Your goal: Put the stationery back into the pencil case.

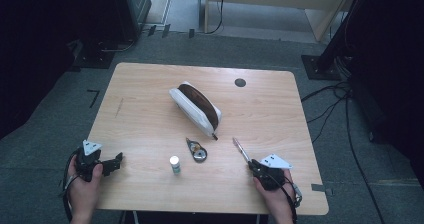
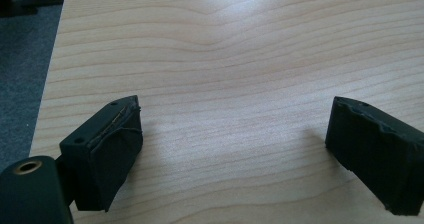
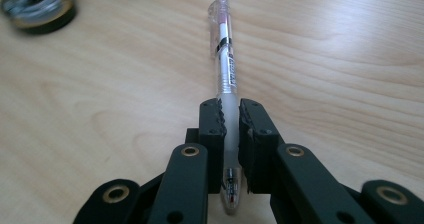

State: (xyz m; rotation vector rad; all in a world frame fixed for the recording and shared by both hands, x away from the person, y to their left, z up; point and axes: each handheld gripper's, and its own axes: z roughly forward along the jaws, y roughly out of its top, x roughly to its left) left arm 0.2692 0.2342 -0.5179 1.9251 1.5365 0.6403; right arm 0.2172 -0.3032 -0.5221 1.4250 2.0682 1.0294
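Pickup was the step in hand: my right hand-held gripper (image 3: 230, 119) had clamped the clear pink-capped plastic pen (image 3: 224, 59) lying near the wooden surface's (image 1: 150, 84) front edge, my left hand-held gripper (image 2: 235, 149) stood wide and empty, and the next move called for lifting it toward the open white pouch (image 1: 196, 107).

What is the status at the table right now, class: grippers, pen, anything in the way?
Right hand-held gripper shut on the pen. Left hand-held gripper open over bare table. Pencil case open ahead; nothing between it and the pen.
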